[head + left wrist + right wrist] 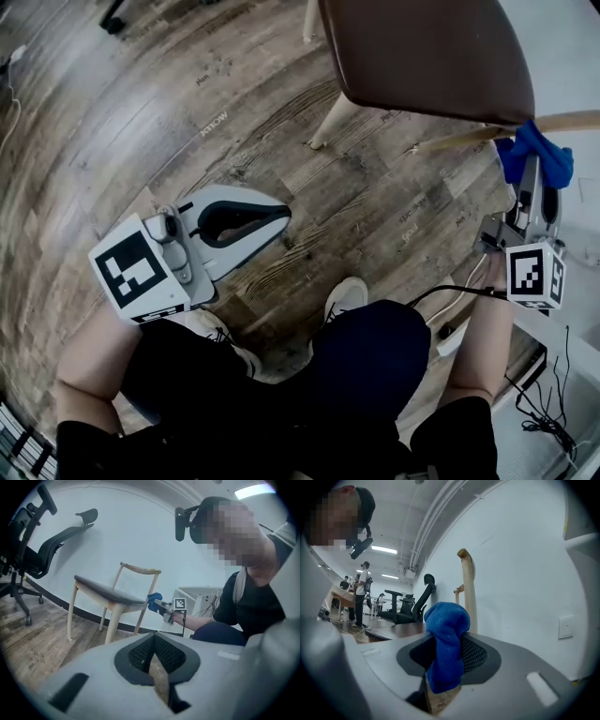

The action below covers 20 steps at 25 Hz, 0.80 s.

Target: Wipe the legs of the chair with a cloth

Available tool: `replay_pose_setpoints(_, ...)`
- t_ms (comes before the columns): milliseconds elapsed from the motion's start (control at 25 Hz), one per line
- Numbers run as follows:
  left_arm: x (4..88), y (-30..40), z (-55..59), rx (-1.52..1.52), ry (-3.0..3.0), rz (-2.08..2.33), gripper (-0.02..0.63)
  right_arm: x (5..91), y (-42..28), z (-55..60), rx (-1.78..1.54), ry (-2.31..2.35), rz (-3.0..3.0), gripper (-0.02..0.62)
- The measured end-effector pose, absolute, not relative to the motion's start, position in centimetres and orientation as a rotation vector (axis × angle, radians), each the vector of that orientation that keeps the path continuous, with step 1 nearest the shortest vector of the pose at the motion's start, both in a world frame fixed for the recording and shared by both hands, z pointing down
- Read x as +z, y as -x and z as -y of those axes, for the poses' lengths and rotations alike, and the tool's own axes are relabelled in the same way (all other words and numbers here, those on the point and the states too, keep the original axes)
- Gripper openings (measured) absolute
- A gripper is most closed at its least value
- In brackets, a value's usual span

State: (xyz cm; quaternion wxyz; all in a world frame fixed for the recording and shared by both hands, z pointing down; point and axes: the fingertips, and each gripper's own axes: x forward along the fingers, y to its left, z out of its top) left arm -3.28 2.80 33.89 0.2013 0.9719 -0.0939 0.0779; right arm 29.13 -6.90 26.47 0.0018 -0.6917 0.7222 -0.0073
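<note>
Cloth [446, 641] clenched between right gripper [537, 183] fingers beside chair [422, 56]; left gripper [284, 218] fingers together, empty.

Seen from above, the chair [394, 66] runs off the picture's top edge, and its brown seat [469, 37] covers all but the lower stretches of two pale legs [335, 122]. The blue cloth [525, 150] is half masked by the right gripper [539, 178] pinching it. In the right gripper view the cloth's lower end vanishes between the pads. A white shoe [345, 298] is partly covered by the wearer's knee. In the left gripper view a black office chair [28, 550] is cropped at the left edge. Figures [362, 592] deep in the room are too small to make out.
</note>
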Motion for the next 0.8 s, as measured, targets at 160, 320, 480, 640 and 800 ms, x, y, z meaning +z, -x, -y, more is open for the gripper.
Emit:
replay_pose_setpoints(160, 33.3, 3.3, -3.1, 0.179, -2.65, 0.275, 0.006, 23.4, -26.5, 5.5, -0.027, 2.104, -2.318, 0.144)
replay_pose_setpoints(320, 31.2, 4.1, -3.1, 0.124, -2.635, 0.383, 0.006, 21.0, -23.4, 4.8, -0.064, 2.03, -2.405, 0.144)
replay_pose_setpoints(480, 28.9, 5.8, -4.4, 0.126, -2.577, 0.6, 0.006, 18.7, -20.6, 2.9, -0.222, 1.985, -2.536, 0.144)
replay_pose_setpoints(640, 26.1, 7.7, -7.0, 0.21, -2.51, 0.787, 0.006, 15.0, -18.5, 1.1, -0.404, 1.948, -2.614, 0.144)
replay_pose_setpoints(800, 20.0, 8.6, -11.0, 0.233, -2.426, 0.769, 0.006, 9.9, -17.1, -0.9, -0.536, 1.871, -2.638, 0.144)
